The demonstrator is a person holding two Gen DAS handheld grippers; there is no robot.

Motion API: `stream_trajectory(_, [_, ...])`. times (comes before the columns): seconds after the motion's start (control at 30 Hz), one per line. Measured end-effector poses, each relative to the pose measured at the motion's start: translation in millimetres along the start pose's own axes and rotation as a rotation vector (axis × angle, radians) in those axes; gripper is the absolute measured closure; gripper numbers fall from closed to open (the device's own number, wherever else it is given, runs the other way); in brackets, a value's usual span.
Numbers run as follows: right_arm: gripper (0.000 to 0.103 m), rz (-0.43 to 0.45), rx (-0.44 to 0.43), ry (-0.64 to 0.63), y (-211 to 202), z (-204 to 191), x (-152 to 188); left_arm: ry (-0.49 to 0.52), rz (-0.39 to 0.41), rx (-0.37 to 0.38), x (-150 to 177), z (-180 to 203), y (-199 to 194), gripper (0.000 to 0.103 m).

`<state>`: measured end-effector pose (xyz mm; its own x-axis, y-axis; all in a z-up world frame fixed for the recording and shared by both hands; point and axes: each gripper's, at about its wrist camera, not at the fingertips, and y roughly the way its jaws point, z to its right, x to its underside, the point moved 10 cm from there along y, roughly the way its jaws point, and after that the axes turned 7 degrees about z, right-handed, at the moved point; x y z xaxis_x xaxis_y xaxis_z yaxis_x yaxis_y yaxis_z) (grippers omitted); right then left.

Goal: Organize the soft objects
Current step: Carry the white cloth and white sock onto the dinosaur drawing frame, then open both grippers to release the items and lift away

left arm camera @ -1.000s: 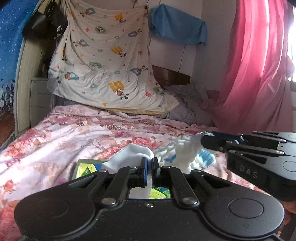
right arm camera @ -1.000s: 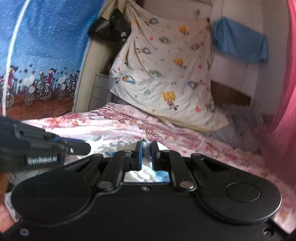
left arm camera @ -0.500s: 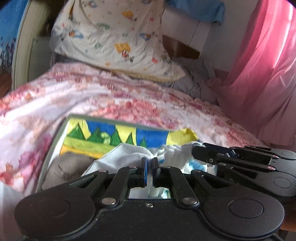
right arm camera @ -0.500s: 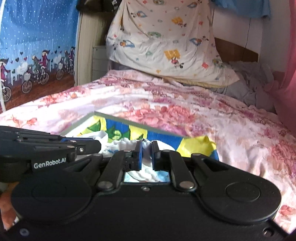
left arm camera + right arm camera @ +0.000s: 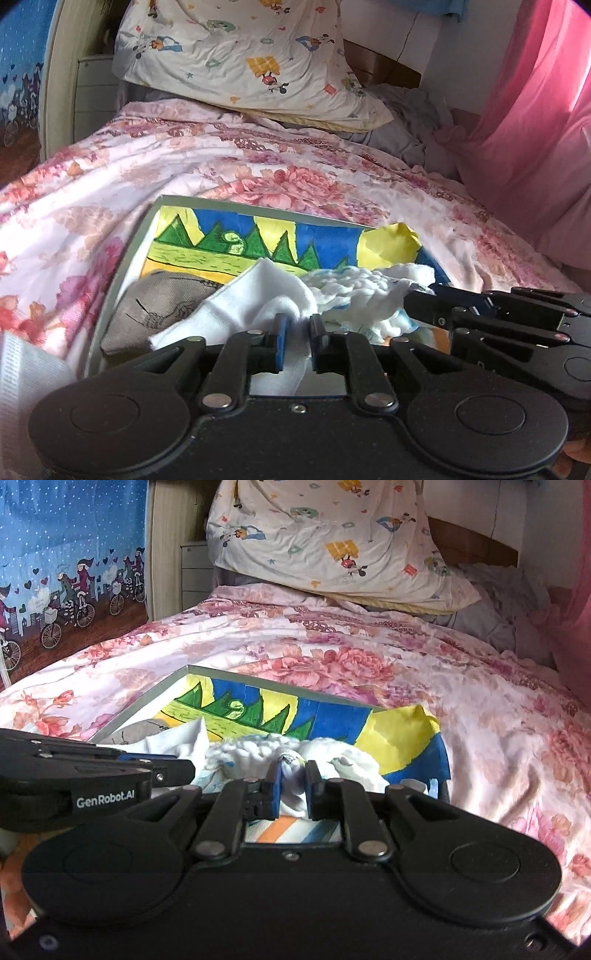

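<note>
Cloth [image 5: 258, 295] limp, light, over box [image 5: 122, 266]; left gripper [image 5: 294, 334] and right gripper [image 5: 292, 788] each pinch a bunched edge, best hold.

We see the box [image 5: 122, 266] lying on the bedspread [image 5: 258, 173] at frame centre, with the sock [image 5: 258, 302] and the cloth [image 5: 362, 291] inside it (cloth right of the sock). Behind, at upper centre, a pillow [image 5: 243, 59] leans; a curtain [image 5: 535, 110] hangs upper right.
</note>
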<state>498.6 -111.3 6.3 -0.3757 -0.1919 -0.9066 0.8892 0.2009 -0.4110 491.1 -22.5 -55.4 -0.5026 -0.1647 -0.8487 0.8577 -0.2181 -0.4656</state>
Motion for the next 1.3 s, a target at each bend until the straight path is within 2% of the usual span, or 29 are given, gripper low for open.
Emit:
stream_trajectory(0.13, [0.095, 0.006, 0.003, 0.0, -4.8, -0.5, -1.2, 0.002, 0.005, -0.005, -3.4, 1.0, -6.4, 0.085])
stream_trajectory(0.2, [0.09, 0.009, 0.015, -0.001, -10.5, 1.5, -5.1, -0.004, 0.008, -0.021, -4.2, 0.1, -10.3, 0.072])
stream_trajectory(0.3, [0.083, 0.015, 0.033, -0.017, -17.0, 4.3, -9.5, 0.011, 0.022, -0.035, -6.5, 2.5, -17.2, 0.061])
stream_trajectory(0.37, [0.073, 0.02, 0.045, -0.016, -20.9, 7.7, -12.2, 0.015, 0.028, -0.038, -8.0, 4.2, -22.2, 0.053])
stream_trajectory(0.47, [0.065, 0.026, 0.052, -0.011, -29.1, 12.3, -17.2, 0.004, 0.033, -0.038, -8.7, 5.2, -31.4, 0.043])
stream_trajectory(0.57, [0.056, 0.033, 0.038, -0.001, -40.4, 14.1, -19.6, -0.01, 0.048, -0.028, -6.7, 6.7, -45.6, 0.039])
stream_trajectory(0.67, [0.046, 0.057, 0.024, 0.01, -58.4, 17.3, -22.7, -0.022, 0.097, -0.04, -6.9, 7.0, -67.6, 0.033])
stream_trajectory(0.9, [0.036, 0.135, -0.002, 0.046, -115.1, 23.5, -32.0, -0.082, 0.203, -0.049, -18.9, 11.3, -124.1, 0.016])
stream_trajectory(0.97, [0.032, 0.151, -0.013, 0.045, -130.3, 21.1, -34.1, -0.082, 0.224, -0.049, -20.8, 15.4, -140.0, 0.014])
stream_trajectory(1.1, [0.024, 0.195, -0.022, 0.039, -161.5, 13.0, -40.3, -0.074, 0.294, -0.057, -17.1, 21.4, -177.6, 0.002])
stream_trajectory(1.17, [0.011, 0.21, -0.01, 0.037, -176.2, 9.4, -41.0, -0.082, 0.322, -0.062, -11.6, 22.0, -195.2, 0.001])
stream_trajectory(1.3, [0.005, 0.229, 0.003, 0.031, -197.9, 3.5, -41.9, -0.103, 0.336, -0.073, 0.5, 20.1, -221.0, 0.001])
